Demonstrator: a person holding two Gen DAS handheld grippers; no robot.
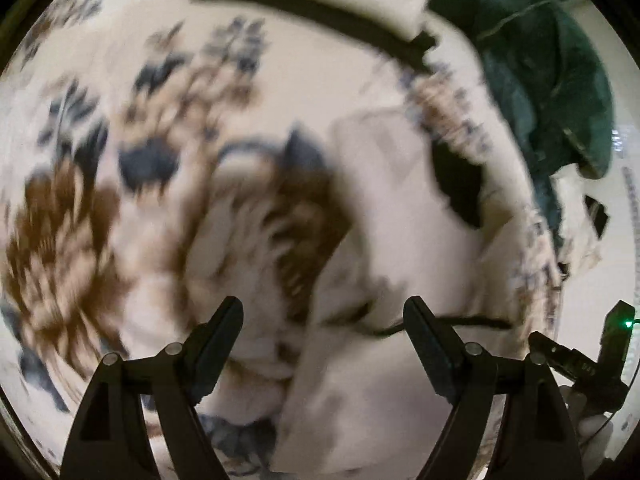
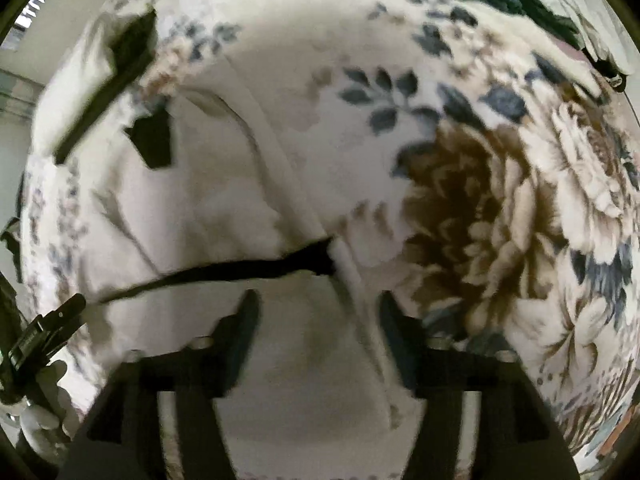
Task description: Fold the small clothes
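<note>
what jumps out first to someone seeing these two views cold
The big brown flower printed on the floral bedspread fills the right of the right wrist view. A pale garment with a black strap lies on it, just ahead of the open right gripper. A dark green cloth sits at the upper right of the left wrist view.

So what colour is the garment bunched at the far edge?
Dark green garment, best seen in the left wrist view.

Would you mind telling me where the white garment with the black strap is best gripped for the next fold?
Probably the white garment's raised seam edge, beside the black strap's end. Come from straight above with the right claw, already open over it; the ridge stands proud of the floral cover.
</note>
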